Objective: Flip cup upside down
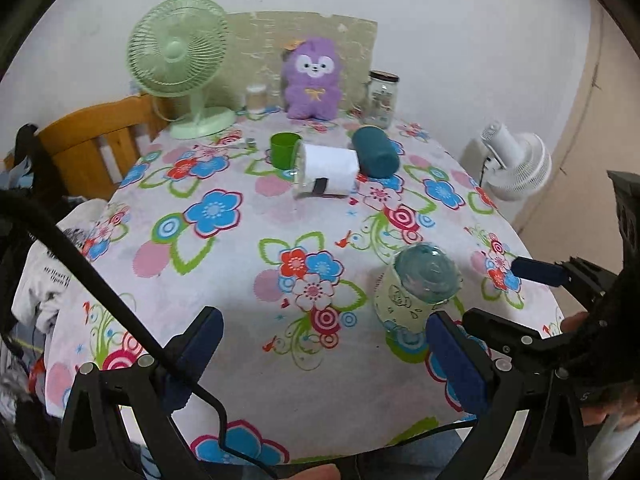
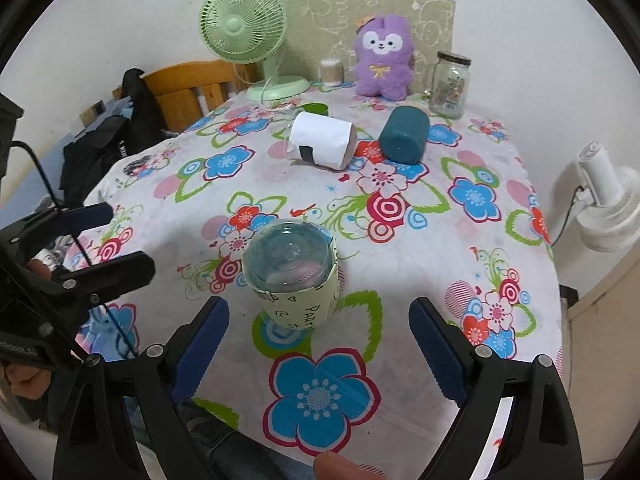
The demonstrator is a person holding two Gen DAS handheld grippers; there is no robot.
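A clear cup with a pale green paper sleeve (image 2: pixel 294 276) stands on the floral tablecloth with its closed base up; it also shows in the left wrist view (image 1: pixel 420 292). My right gripper (image 2: pixel 318 356) is open and empty, just in front of the cup, not touching it. My left gripper (image 1: pixel 320 364) is open and empty, with the cup just beyond its right finger (image 1: pixel 456 364). The right gripper's blue pad (image 1: pixel 540 272) shows at the right of the left wrist view.
Further back lie a white-wrapped cup (image 2: pixel 320 140) and a teal cup (image 2: pixel 404 134) on their sides, with a green cup (image 1: pixel 284 150) upright. A green fan (image 2: pixel 244 24), purple plush (image 2: pixel 382 56) and glass jar (image 2: pixel 450 84) stand at the back. A white fan (image 2: pixel 608 208) is off the table's right.
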